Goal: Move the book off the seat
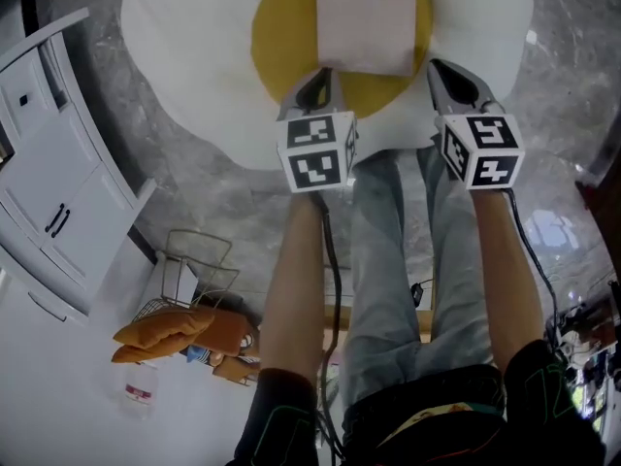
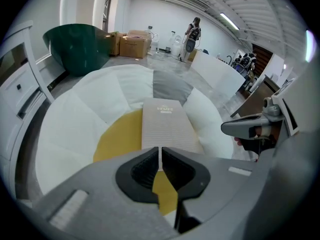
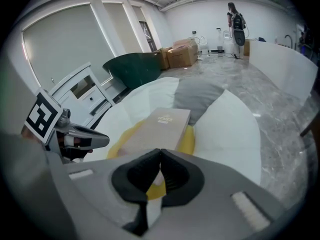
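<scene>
Head view: grey marble floor point(image 1: 194, 187), white cabinets point(image 1: 53, 197), white-and-yellow seat point(image 1: 184, 56)

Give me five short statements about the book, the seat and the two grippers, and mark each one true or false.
1. The book lies closed on the yellow middle of the white seat. True.
2. The left gripper grips the book. False: its jaws are together with nothing between them, and the book lies just ahead.
3. The right gripper has its jaws wide apart. False: they are together and empty.
4. The two grippers are at opposite sides of the book's near end. True.
5. A red tub stands beyond the seat. False: the tub there is dark green.
</scene>
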